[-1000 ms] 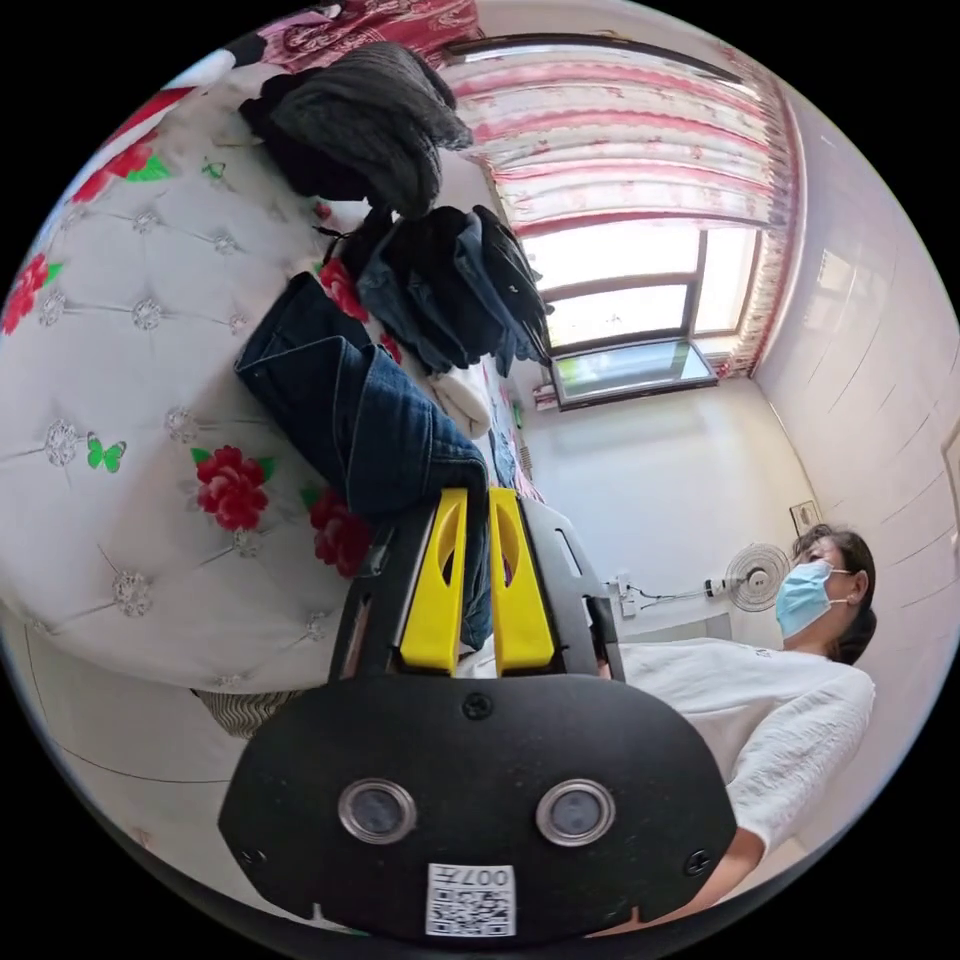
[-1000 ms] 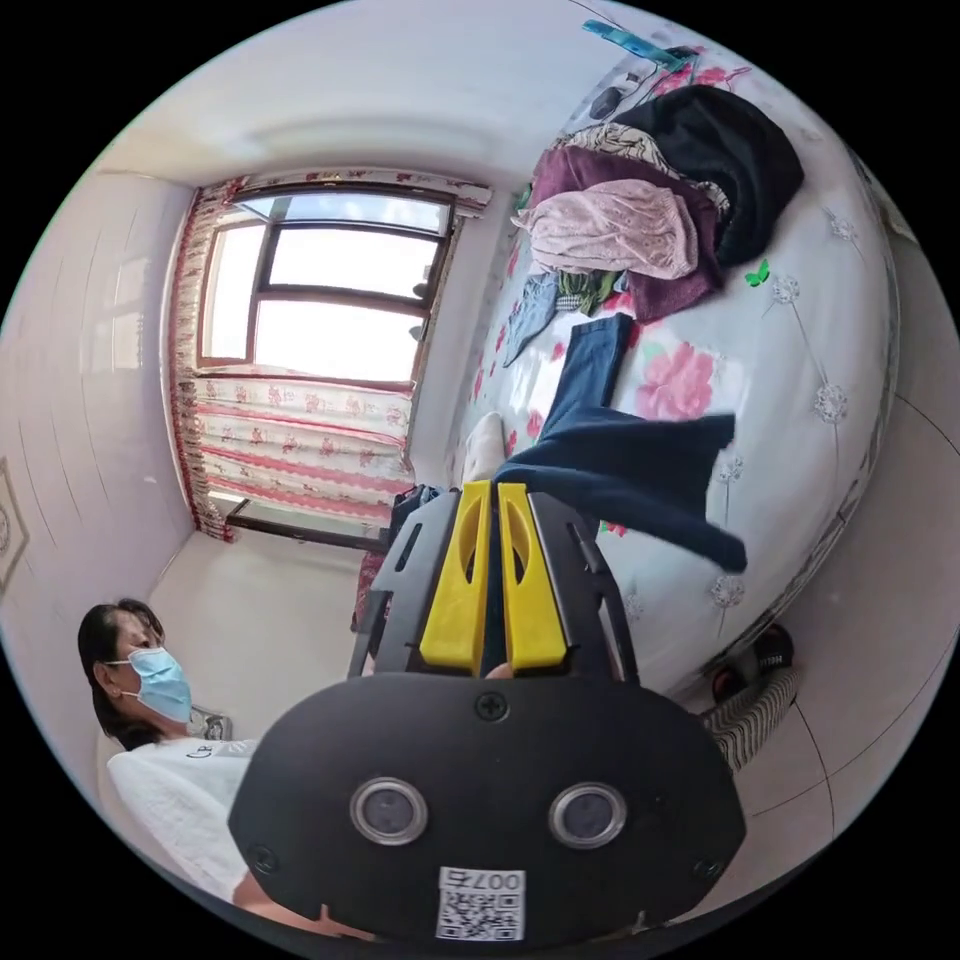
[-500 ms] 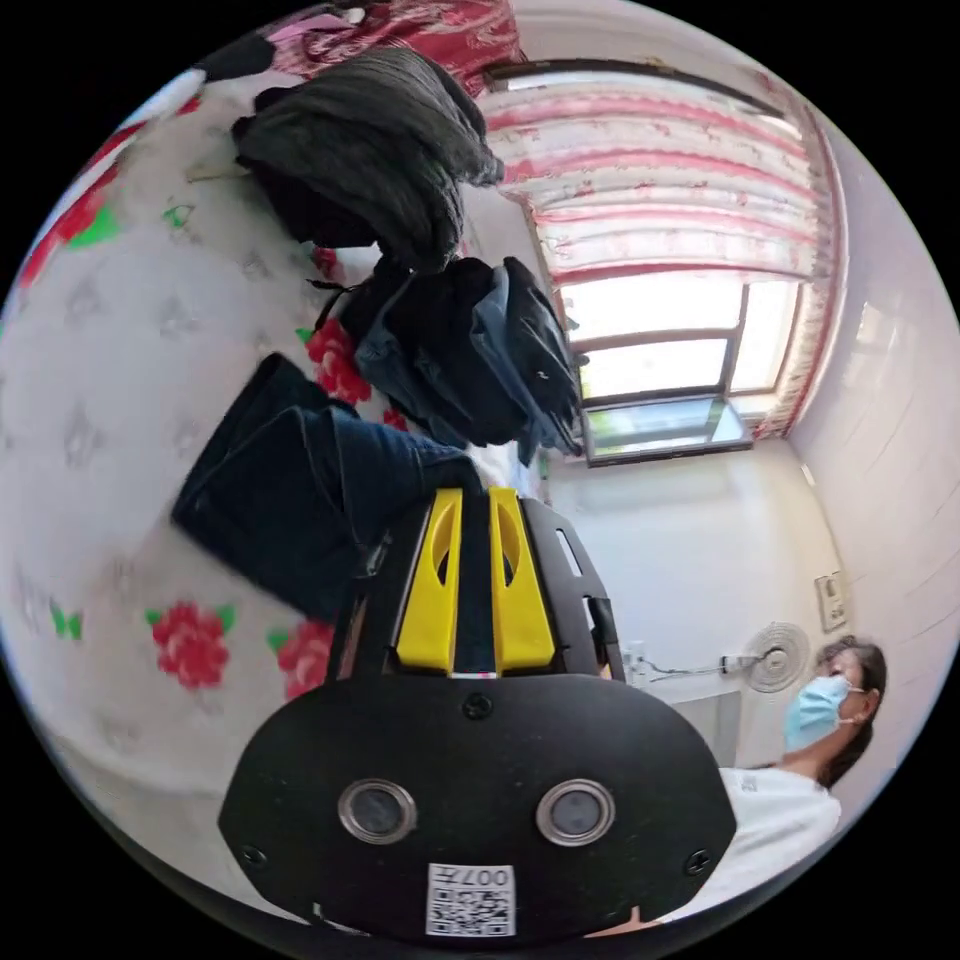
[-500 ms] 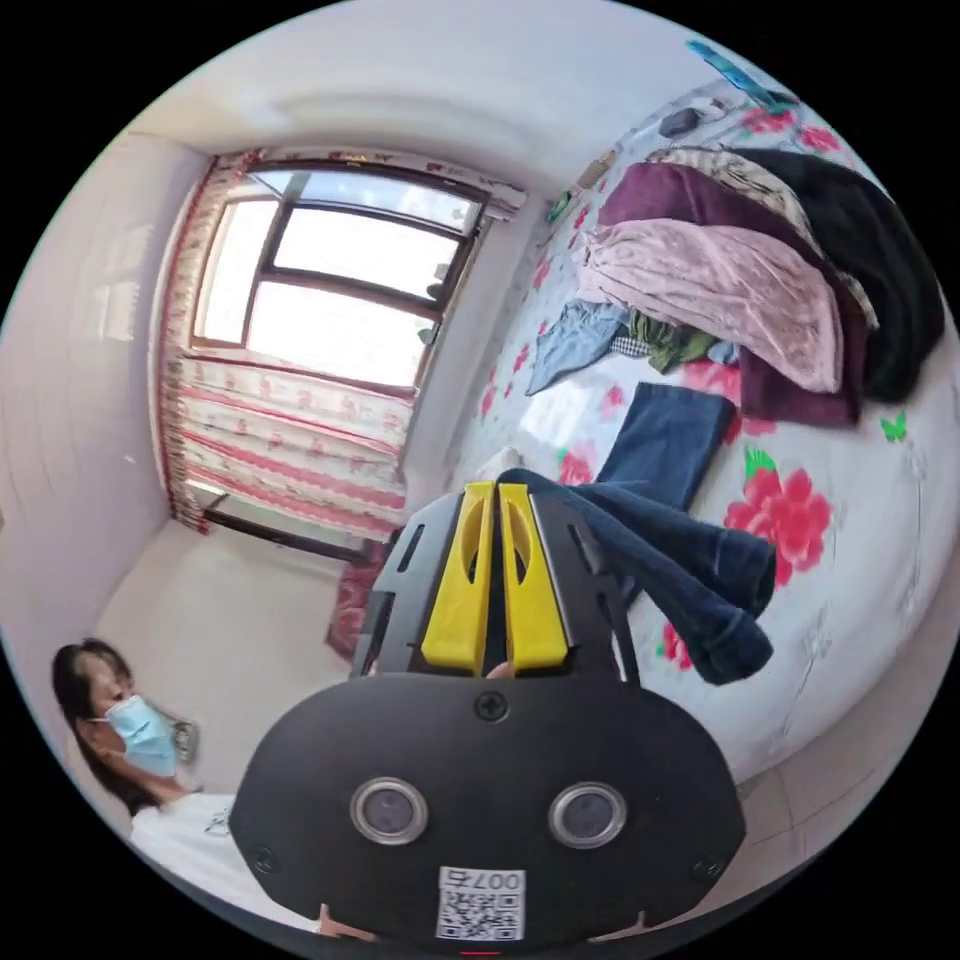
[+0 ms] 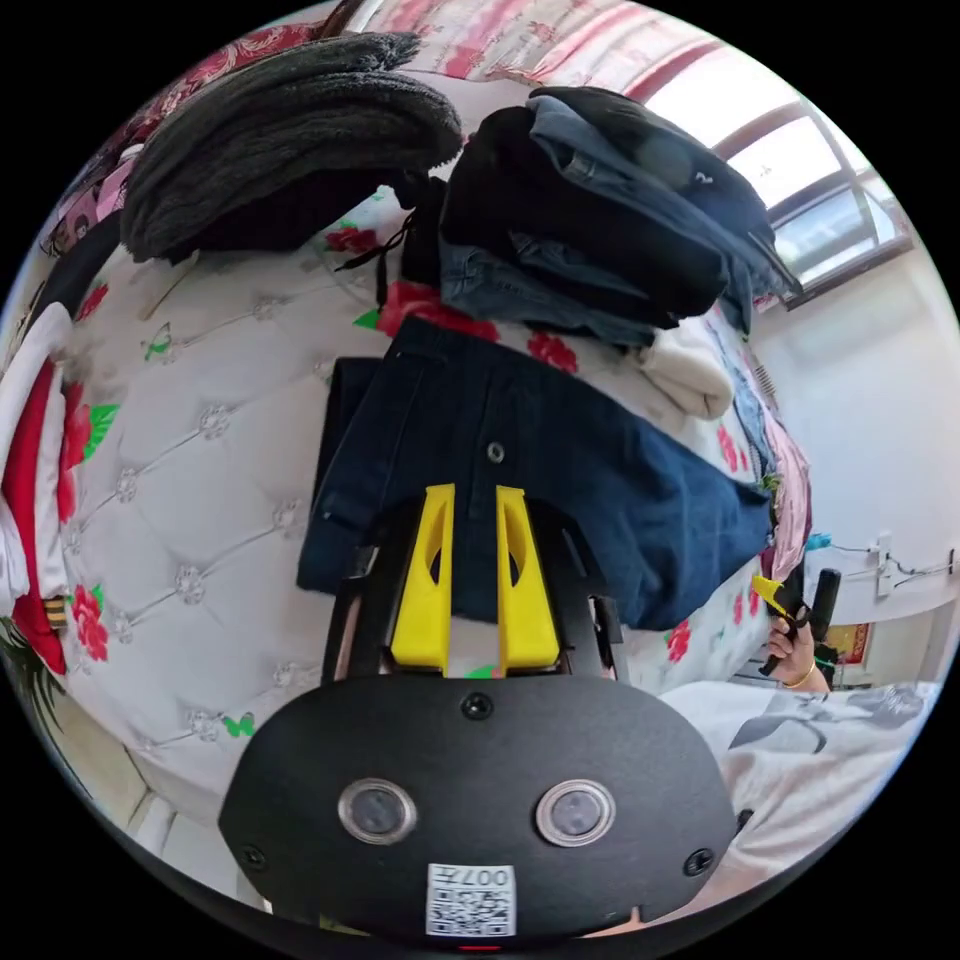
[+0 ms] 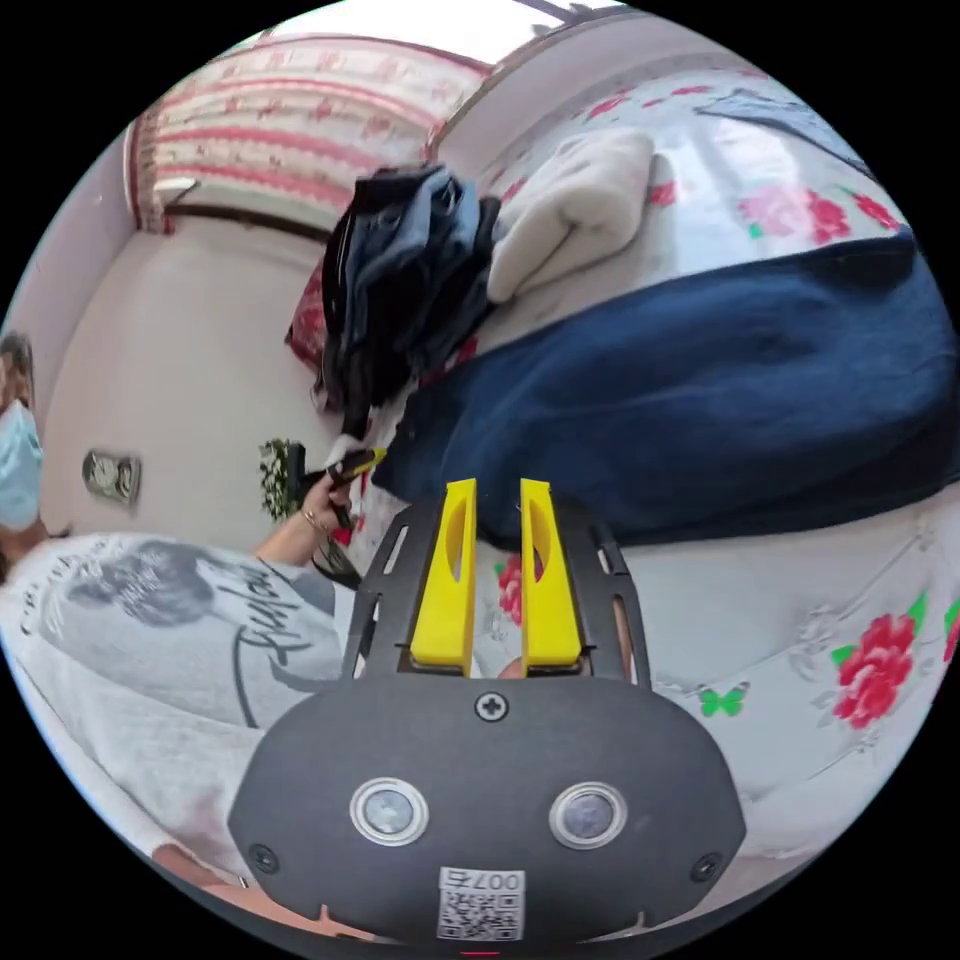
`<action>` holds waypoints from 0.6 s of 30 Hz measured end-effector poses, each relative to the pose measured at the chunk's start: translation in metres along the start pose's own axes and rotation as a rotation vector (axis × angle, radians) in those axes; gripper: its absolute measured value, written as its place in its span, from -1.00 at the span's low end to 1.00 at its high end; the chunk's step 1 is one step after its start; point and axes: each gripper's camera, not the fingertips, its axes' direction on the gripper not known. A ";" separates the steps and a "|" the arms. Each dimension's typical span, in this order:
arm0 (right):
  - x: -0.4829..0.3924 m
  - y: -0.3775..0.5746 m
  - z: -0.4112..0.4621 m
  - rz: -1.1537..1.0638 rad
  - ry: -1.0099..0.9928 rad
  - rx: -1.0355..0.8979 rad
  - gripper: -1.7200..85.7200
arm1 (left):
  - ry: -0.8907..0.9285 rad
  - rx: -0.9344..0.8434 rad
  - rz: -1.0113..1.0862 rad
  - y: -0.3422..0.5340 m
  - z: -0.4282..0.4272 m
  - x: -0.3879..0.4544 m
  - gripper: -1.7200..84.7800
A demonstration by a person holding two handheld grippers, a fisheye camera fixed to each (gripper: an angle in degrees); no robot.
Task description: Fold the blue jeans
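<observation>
The blue jeans now lie folded flat on my flowered bed, no longer hanging from my jaws as half a second ago. My left gripper and right gripper have both let go, jaws slightly parted over the near edge.

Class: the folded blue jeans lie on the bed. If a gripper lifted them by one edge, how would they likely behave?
The blue jeans would probably droop and unfold, since they are soft layered cloth lying slack on the quilted bed. They look thick, so likely heavy for their size. Slipping seems unlikely: the denim surface looks coarse.
</observation>
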 end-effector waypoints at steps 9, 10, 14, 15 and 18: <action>-0.036 -0.042 0.173 -0.264 0.151 -0.335 -0.81 | -0.227 -0.175 0.203 -0.030 0.060 0.058 -0.81; -0.037 -0.055 0.171 -0.260 0.165 -0.288 -0.81 | -0.233 -0.187 0.205 -0.034 0.063 0.061 -0.82; -0.026 -0.084 0.138 -0.186 0.054 -0.083 -0.82 | -0.291 -0.219 0.130 -0.059 0.073 0.075 -0.95; -0.020 -0.085 0.137 -0.173 0.010 -0.079 -0.81 | -0.295 -0.207 0.129 -0.061 0.075 0.080 -0.96; -0.010 -0.070 0.157 -0.182 0.008 -0.176 -0.77 | -0.294 -0.166 0.154 -0.059 0.079 0.090 -0.98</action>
